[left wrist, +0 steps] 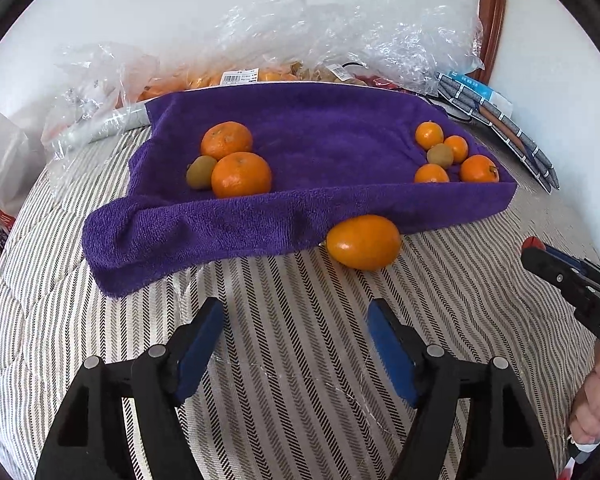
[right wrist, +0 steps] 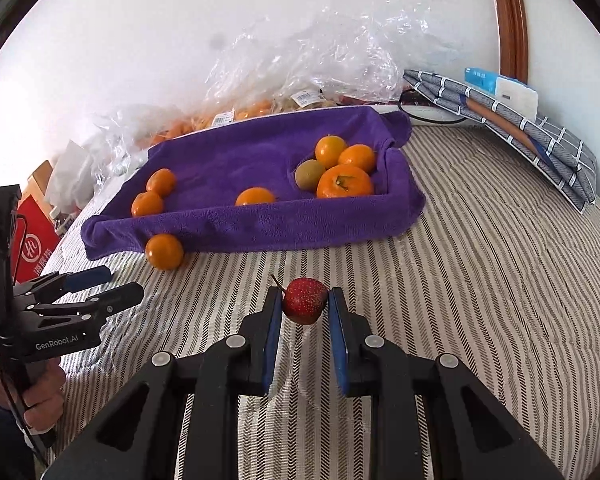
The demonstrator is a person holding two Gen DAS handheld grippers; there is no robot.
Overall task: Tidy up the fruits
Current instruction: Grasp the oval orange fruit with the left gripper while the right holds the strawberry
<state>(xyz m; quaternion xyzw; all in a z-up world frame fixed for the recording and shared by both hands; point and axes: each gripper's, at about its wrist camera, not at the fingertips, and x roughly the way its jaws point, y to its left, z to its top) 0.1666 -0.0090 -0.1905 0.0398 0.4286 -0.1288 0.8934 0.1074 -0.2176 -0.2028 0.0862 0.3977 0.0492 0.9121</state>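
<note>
A purple towel lines a shallow tray on the striped bed. Two oranges and a kiwi lie at its left, several small oranges and a kiwi at its right. One orange lies on the bed against the towel's front edge; it also shows in the right wrist view. My left gripper is open and empty, just short of that orange. My right gripper is shut on a small red speckled fruit, held over the bed in front of the towel.
Clear plastic bags with more fruit lie behind the tray against the white wall. A folded checked cloth lies at the right with a wooden frame behind. A red box stands at the left.
</note>
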